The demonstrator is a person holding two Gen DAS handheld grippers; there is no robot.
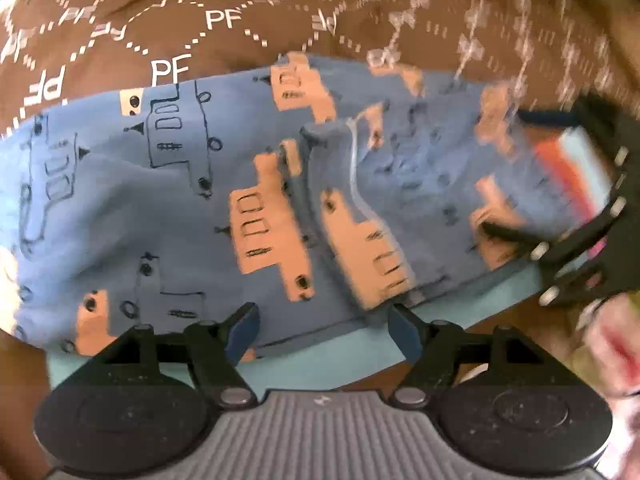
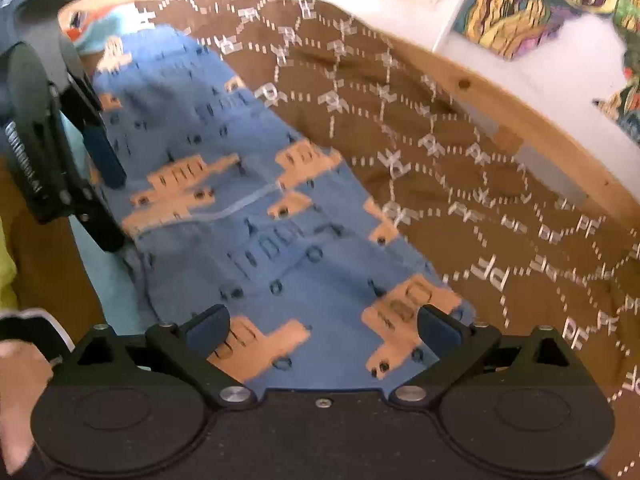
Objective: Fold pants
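Note:
The blue pants [image 1: 180, 208] with orange and outlined truck prints lie folded lengthwise on a brown bedcover [image 1: 240, 12], one layer edge running across the middle. In the left wrist view my left gripper [image 1: 325, 332] is open over the pants' near edge, nothing between its pads. One of the right gripper's fingers [image 1: 568, 248] reaches over the cloth's right end. In the right wrist view my right gripper [image 2: 324, 330] stands wide open just above the pants [image 2: 280, 248]. The left gripper's blue fingertip [image 2: 106, 156] touches down on the pants at the left.
A light teal cloth [image 1: 320, 364] lies under the pants' near edge. A striped colourful item [image 1: 576, 168] sits beyond the right end. A wooden bed rail [image 2: 520, 108] borders the cover, with posters [image 2: 540, 4] on the wall behind. A person's hand [image 2: 16, 392] shows at lower left.

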